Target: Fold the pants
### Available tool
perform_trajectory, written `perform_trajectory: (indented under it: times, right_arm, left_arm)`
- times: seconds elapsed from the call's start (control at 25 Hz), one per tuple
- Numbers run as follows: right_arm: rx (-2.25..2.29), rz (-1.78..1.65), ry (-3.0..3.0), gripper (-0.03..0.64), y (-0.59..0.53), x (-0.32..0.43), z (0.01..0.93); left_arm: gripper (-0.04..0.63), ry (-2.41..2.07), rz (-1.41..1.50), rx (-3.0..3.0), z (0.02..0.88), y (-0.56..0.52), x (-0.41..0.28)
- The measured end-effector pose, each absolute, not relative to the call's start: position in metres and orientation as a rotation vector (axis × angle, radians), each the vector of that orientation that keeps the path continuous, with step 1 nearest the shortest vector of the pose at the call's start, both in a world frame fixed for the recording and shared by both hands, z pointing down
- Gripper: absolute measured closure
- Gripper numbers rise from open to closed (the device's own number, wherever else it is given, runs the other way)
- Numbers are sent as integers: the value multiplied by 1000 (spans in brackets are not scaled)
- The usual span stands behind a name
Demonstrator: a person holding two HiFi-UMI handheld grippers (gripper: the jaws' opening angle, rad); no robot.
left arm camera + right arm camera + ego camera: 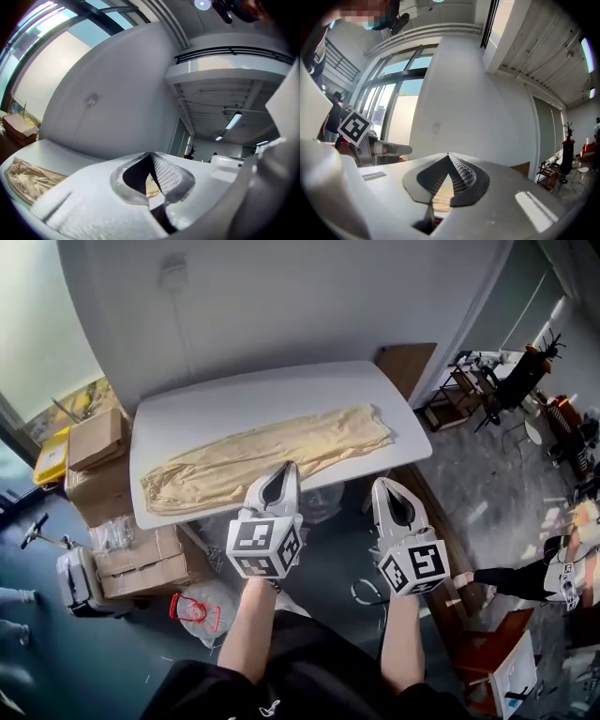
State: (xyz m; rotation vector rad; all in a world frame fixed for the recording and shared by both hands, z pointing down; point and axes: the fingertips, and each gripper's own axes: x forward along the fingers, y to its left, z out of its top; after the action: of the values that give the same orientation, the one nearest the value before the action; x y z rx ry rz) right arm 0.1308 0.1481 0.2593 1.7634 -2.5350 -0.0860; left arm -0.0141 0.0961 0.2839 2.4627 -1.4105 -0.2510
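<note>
Beige pants (272,454) lie stretched lengthwise across the white table (234,395), waistband at the right, leg ends at the left. Both grippers hover level just in front of the table's near edge, over the floor, and touch nothing. My left gripper (289,468) points at the middle of the pants, fingertips together with nothing between them. The right gripper (382,484) is shut and empty, off the pants' right end. In the left gripper view the pants (28,176) show at lower left beyond the closed tips of the left gripper (149,154). The right gripper (448,155) shows closed tips too.
Cardboard boxes (94,442) and more boxes (141,563) are stacked left of the table, beside a suitcase (75,582). A red frame (195,612) lies on the floor below. A wooden panel (408,362) and a rack (459,390) stand at the right.
</note>
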Motion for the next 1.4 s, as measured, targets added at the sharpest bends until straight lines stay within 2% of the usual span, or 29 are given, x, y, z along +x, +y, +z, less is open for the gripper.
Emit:
perform_trajectory:
  times: [0.32, 0.52, 0.84, 1.4]
  right_arm:
    - [1644, 26, -2621, 612, 8, 56, 282]
    - [1597, 23, -2642, 612, -43, 26, 285]
    - [1659, 89, -2596, 612, -91, 41, 298]
    - [1536, 77, -2726, 612, -148, 68, 283]
  left_arm:
    - [592, -1472, -192, 2377, 308, -20, -80]
    - [592, -1509, -193, 2367, 307, -66, -105]
    - [592, -1527, -154, 2336, 325, -103, -108]
    - [592, -1657, -152, 2311, 303, -138, -76]
